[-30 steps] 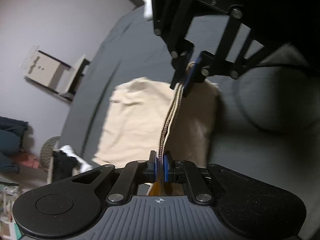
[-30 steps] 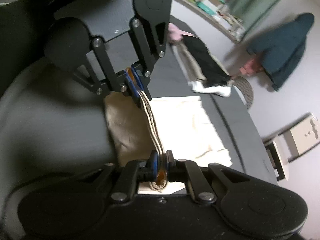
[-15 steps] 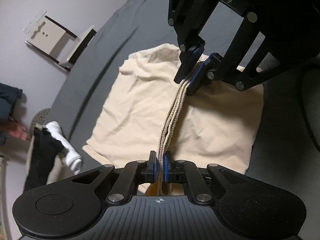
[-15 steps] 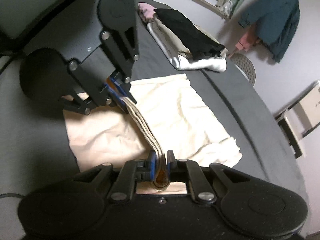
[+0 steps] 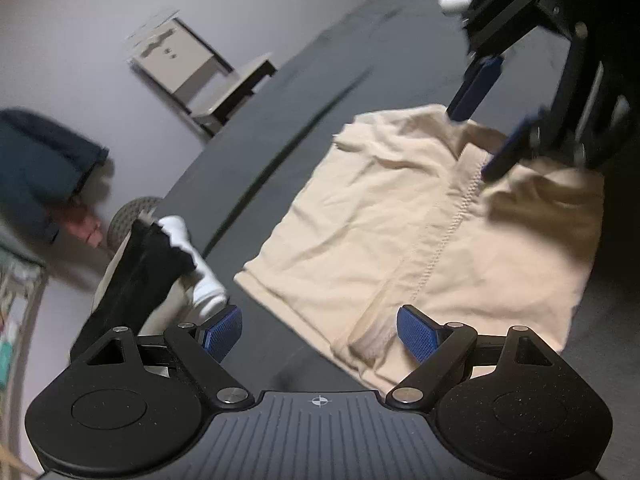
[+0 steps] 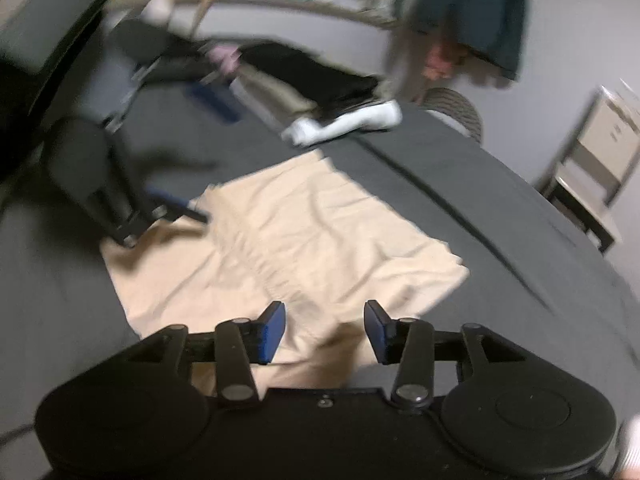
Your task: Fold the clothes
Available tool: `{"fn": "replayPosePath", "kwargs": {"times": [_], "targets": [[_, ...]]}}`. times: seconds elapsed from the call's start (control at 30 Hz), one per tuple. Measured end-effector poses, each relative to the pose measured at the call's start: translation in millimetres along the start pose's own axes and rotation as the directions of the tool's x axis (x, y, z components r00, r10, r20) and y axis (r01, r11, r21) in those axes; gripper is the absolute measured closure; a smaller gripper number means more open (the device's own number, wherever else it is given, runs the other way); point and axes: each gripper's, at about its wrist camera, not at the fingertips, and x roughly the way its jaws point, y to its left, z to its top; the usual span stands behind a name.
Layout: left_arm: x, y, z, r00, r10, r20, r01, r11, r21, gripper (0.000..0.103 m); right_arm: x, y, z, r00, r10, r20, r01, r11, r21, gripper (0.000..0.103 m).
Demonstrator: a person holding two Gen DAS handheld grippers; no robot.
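A cream garment point(image 5: 404, 236) lies folded flat on the dark grey bed cover point(image 5: 280, 128), a stitched hem running down its middle. My left gripper point(image 5: 320, 332) stands open at its near edge, blue pads wide apart and holding nothing. Across the cloth, the right gripper point(image 5: 486, 120) is also open above the far edge. In the right wrist view the same cream garment point(image 6: 304, 236) spreads ahead of my open right gripper point(image 6: 324, 330), and the left gripper point(image 6: 160, 204), blurred, hovers at its far left corner.
A stack of folded clothes, black on top with white beneath point(image 6: 332, 100), sits on the bed beyond the garment; the same clothes stack point(image 5: 160, 264) shows left of my left gripper. A small cabinet point(image 5: 176, 60), a round woven basket point(image 6: 456, 108) and a hanging dark jacket point(image 6: 480, 12) stand off the bed.
Both grippers held the bunched cream hem stretched between them. Both have opened and let go, and the garment now lies flat on the bed.
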Motion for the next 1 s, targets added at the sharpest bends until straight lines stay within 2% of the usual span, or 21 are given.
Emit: {"fn": "replayPosePath", "kwargs": {"times": [0.07, 0.17, 0.27, 0.4, 0.47, 0.57, 0.6, 0.67, 0.73, 0.8, 0.87, 0.93, 1.0], "targets": [[-12, -1, -7, 0.997, -0.069, 0.044, 0.07, 0.997, -0.021, 0.018, -11, -13, -6, 0.999, 0.036, 0.008, -0.037, 0.996, 0.079, 0.061], [-25, -15, -12, 0.985, -0.152, 0.085, 0.151, 0.988, 0.019, 0.018, -19, -21, -14, 0.993, 0.113, 0.026, -0.116, 0.983, 0.141, 0.064], [-30, -37, -12, 0.978, -0.193, 0.083, 0.186, 0.979, 0.088, 0.018, -17, -11, -13, 0.981, 0.19, 0.04, -0.193, 0.973, 0.125, 0.064], [-25, -54, -12, 0.957, -0.286, 0.049, 0.28, 0.955, 0.097, 0.018, 0, -1, -9, 0.96, 0.28, 0.02, -0.28, 0.948, 0.153, 0.064], [-21, -55, -14, 0.948, -0.316, 0.031, 0.313, 0.947, 0.068, 0.018, 10, 0, -11, 0.956, 0.294, -0.012, -0.287, 0.942, 0.174, 0.064], [-13, -42, -19, 0.933, -0.359, 0.008, 0.359, 0.933, -0.031, 0.018, 22, -1, -19, 0.969, 0.229, -0.091, -0.211, 0.963, 0.17, 0.064], [-10, -37, -22, 0.93, -0.368, -0.003, 0.367, 0.928, -0.065, 0.018, 21, -3, -21, 0.972, 0.215, -0.094, -0.198, 0.966, 0.168, 0.064], [-10, -31, -27, 0.931, -0.364, -0.017, 0.361, 0.928, -0.095, 0.018, 13, -5, -22, 0.974, 0.209, -0.083, -0.193, 0.966, 0.174, 0.064], [-16, -31, -32, 0.942, -0.334, -0.017, 0.333, 0.941, -0.062, 0.018, 1, 0, -22, 0.981, 0.186, -0.061, -0.177, 0.976, 0.125, 0.063], [-28, -37, -35, 0.955, -0.297, 0.001, 0.297, 0.955, 0.013, 0.018, -16, 15, -23, 0.986, 0.166, -0.021, -0.166, 0.986, -0.012, 0.056], [-40, -50, -37, 0.973, -0.23, 0.018, 0.226, 0.965, 0.131, 0.018, -27, 37, -27, 0.991, 0.136, 0.013, -0.132, 0.977, -0.167, 0.048], [-49, -66, -40, 0.988, -0.149, 0.032, 0.135, 0.953, 0.271, 0.018, -31, 61, -32, 0.993, 0.116, 0.018, -0.106, 0.947, -0.303, 0.048], [-54, -83, -42, 0.996, -0.07, 0.056, 0.041, 0.913, 0.407, 0.018, -28, 90, -40, 0.999, 0.04, 0.016, -0.028, 0.886, -0.463, 0.048]]}}
